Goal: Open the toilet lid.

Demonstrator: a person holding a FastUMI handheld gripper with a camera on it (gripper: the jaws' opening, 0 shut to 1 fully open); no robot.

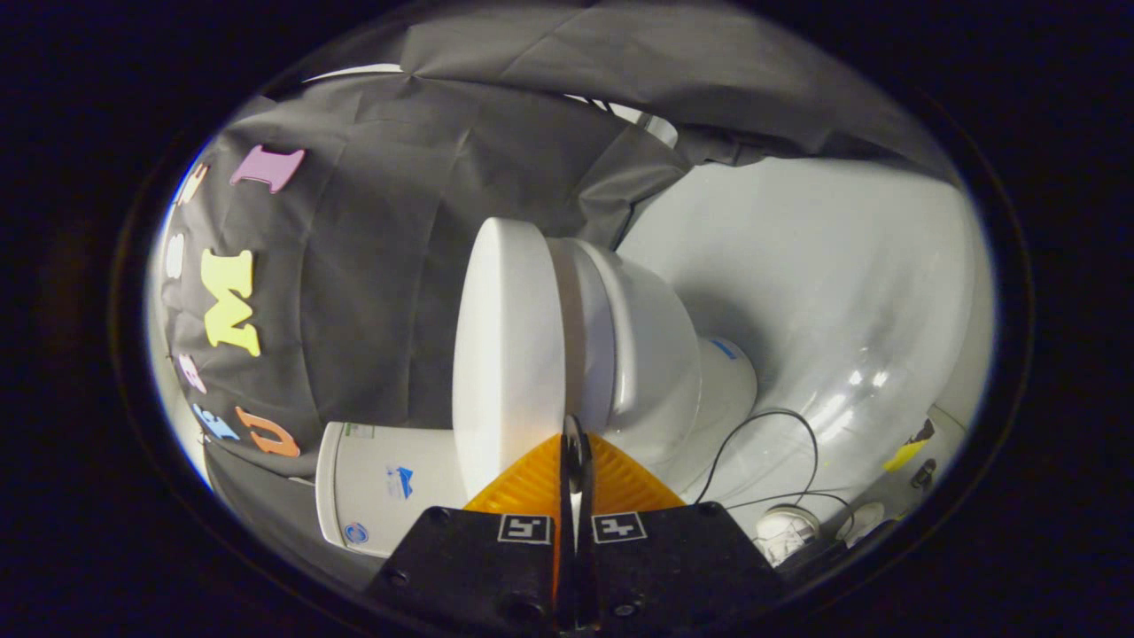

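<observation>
Dim, fisheye-warped view; glare spots on the glossy floor (pixel 850 381); edges soft.

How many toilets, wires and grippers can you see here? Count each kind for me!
Toilets: 1, the white toilet, its lid closed.
Wires: 1, a black cable on the floor.
Grippers: 1, the gripper, fingers together at the lid's edge.
Total: 3

A black cable (pixel 769 443) is looped over the pale glossy floor (pixel 824 283), right of the fingers. Nearby, a small round white object (pixel 787 528) is seen. Black cloth (pixel 399 266) is hung behind.
</observation>
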